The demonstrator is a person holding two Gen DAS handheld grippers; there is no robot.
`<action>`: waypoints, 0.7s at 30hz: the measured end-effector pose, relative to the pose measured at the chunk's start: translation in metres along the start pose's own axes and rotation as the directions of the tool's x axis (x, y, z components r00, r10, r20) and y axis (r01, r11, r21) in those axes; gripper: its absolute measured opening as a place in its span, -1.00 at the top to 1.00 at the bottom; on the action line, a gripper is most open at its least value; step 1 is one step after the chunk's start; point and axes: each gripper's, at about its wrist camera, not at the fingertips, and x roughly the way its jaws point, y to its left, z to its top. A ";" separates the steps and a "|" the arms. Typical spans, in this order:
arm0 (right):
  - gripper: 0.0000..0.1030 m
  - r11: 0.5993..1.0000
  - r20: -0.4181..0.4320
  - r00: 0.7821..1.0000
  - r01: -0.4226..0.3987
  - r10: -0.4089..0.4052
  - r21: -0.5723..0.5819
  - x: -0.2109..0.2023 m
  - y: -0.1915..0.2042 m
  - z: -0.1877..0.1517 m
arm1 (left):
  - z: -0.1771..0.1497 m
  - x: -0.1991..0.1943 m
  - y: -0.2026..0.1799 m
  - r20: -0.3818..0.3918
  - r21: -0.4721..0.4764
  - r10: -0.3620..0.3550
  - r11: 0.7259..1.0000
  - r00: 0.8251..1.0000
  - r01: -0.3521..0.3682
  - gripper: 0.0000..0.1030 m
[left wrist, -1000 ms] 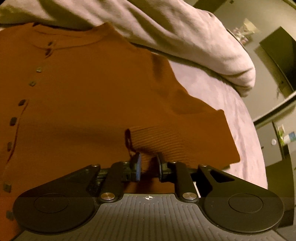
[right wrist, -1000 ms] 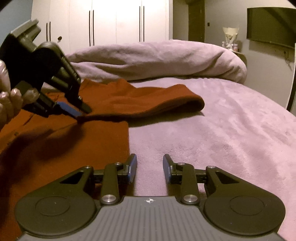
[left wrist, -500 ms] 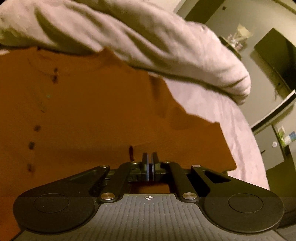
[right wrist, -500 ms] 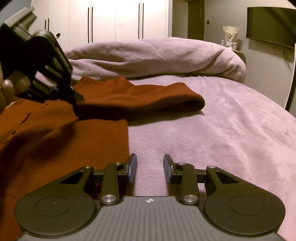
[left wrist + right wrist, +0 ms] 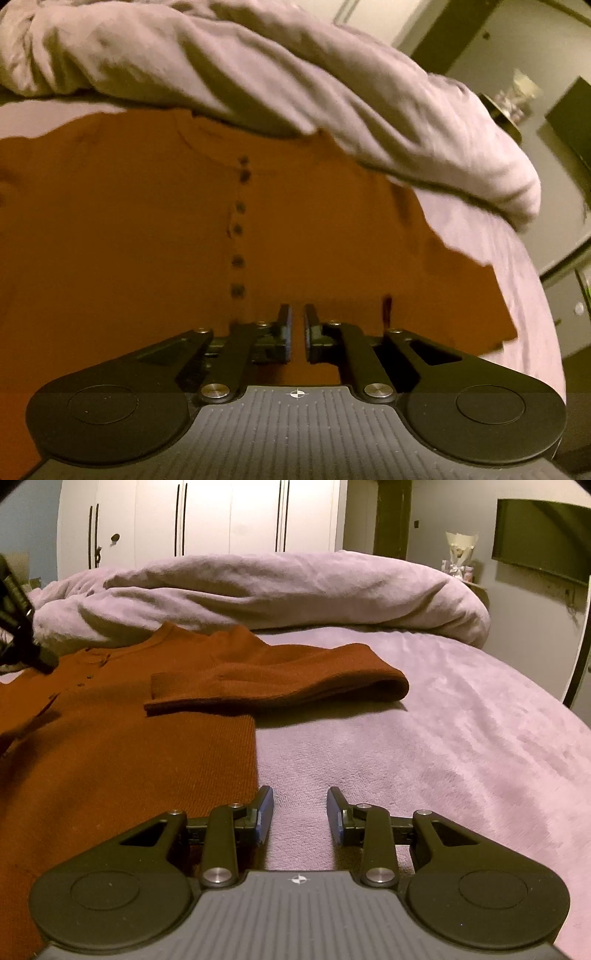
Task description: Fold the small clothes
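The left gripper (image 5: pixel 296 332) is seen with jaws parted by a narrow gap and nothing between them, poised over the rust-brown buttoned top (image 5: pixel 147 240); the right gripper (image 5: pixel 300 814) is held wide apart and empty, just beside the top's hem edge, over the mauve bedspread (image 5: pixel 443 757). The top is laid flat on the bedspread, buttons (image 5: pixel 238 262) facing up, one sleeve (image 5: pixel 280 679) folded across its body. A rumpled duvet (image 5: pixel 277 590) is heaped just beyond the top's collar, overlapping it in the left wrist view; a white wardrobe (image 5: pixel 221 517) and a dark wall screen (image 5: pixel 543 535) are placed well beyond the top.
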 end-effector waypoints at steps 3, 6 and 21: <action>0.39 1.000 -0.003 1.000 0.010 -0.010 -0.008 0.000 0.003 0.001 | -0.017 0.001 -0.001 -0.028 -0.011 -0.022 1.000 0.999 0.022 0.72; 0.39 1.000 -0.013 1.000 0.012 -0.012 -0.010 0.000 0.003 0.003 | -0.033 0.000 -0.005 -0.041 -0.002 -0.026 1.000 0.999 0.026 0.39; 0.37 1.000 -0.021 1.000 0.020 -0.020 -0.010 0.000 0.004 0.004 | -0.054 0.000 -0.031 -0.049 0.110 0.010 0.994 0.999 -0.004 0.03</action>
